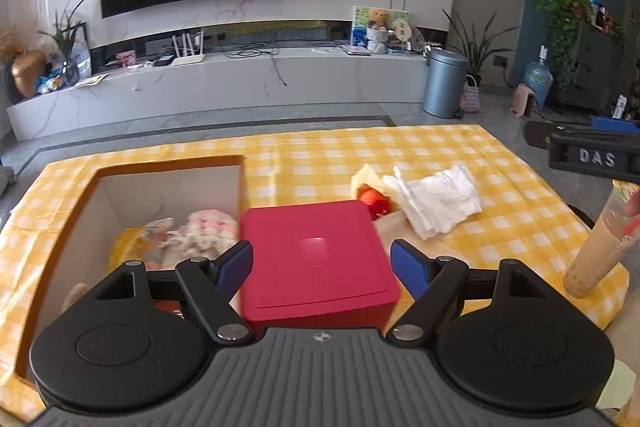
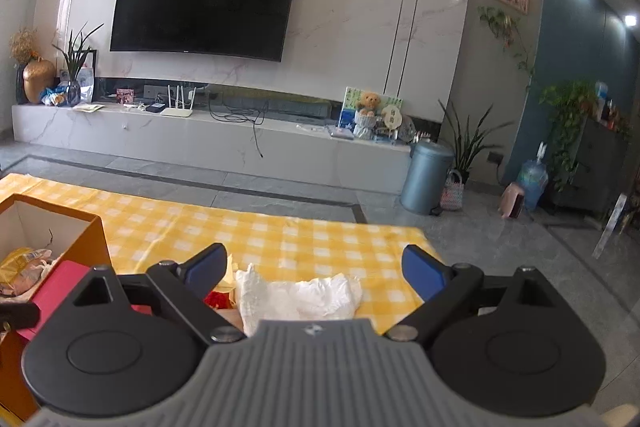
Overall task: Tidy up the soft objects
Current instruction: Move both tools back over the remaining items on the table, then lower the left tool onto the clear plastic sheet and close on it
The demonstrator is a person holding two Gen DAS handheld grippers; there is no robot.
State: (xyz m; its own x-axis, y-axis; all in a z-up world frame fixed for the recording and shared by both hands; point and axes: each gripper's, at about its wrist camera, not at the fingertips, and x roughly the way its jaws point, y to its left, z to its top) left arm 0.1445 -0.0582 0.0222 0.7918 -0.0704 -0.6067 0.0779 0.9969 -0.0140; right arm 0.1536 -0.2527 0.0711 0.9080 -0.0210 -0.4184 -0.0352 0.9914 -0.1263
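Note:
My left gripper (image 1: 322, 263) is open wide, its blue pads (image 1: 236, 267) on either side of a red box (image 1: 316, 255) on the table; a gap shows at the right pad. A crumpled white cloth (image 1: 436, 203) lies beyond it, beside a red-orange soft thing (image 1: 374, 201) and a cream piece (image 1: 368, 179). My right gripper (image 2: 316, 267) is also open, hovering over the white cloth (image 2: 304, 295) without touching it. An orange cardboard box (image 1: 168, 167) at the left holds a pink-white soft item (image 1: 208, 223) and a yellow packet (image 1: 128, 247).
The table wears a yellow checked cloth (image 1: 360, 151). A plastic cup of milky drink (image 1: 596, 255) stands at the right edge with a fingertip near it. Black body of the other tool (image 1: 584, 157) shows at far right. Behind are grey floor, a TV unit and a bin (image 1: 444, 83).

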